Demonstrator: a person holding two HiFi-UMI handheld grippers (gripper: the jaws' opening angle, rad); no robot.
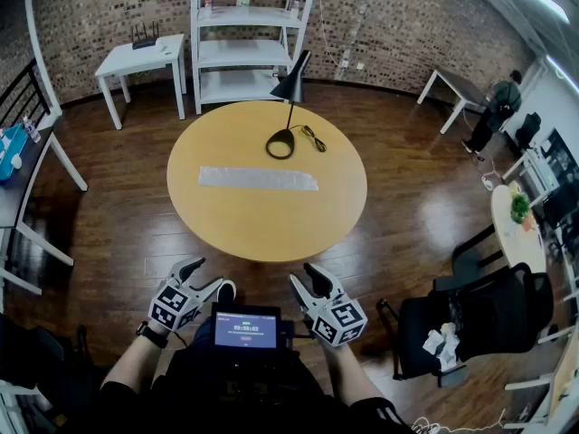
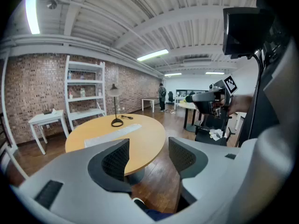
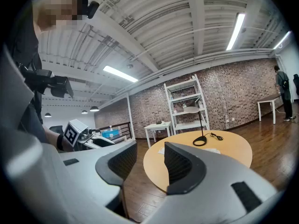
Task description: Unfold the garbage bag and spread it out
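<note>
While both are hovering at the bottom of the head view, the two grippers are flanking a small glowing screen (image 1: 246, 328) at bottom centre. The left gripper (image 1: 204, 276) is sitting at lower left with its jaws gaping wide. Its own view is showing only floor and the table's edge between the dark ribbed pads. The right gripper (image 1: 306, 280) is sitting at lower right, its jaws also standing apart, somewhat narrower, and gripping nothing. Both are pointing up the frame toward the round table (image 1: 271, 238) and are hanging short of it, over the dark wooden floor (image 1: 118, 242).

Farther up, in the middle of the frame, the garbage bag (image 1: 258, 178) is lying on the tabletop as a flat, pale, folded strip. It is running left to right across the centre of the table, and neither gripper is touching it. Just above it in the frame, a black desk lamp (image 1: 293, 81) is standing on the table, its round base sitting near the strip's right half and its cord trailing to the right.

A black office chair (image 1: 479, 315) is standing at lower right, off the table's right side. Beyond the table, at the top of the frame, a white shelf (image 1: 249, 39) and a small white side table (image 1: 145, 60) are standing against a brick wall (image 1: 398, 25). A person (image 1: 496, 107) is standing at the upper right.
</note>
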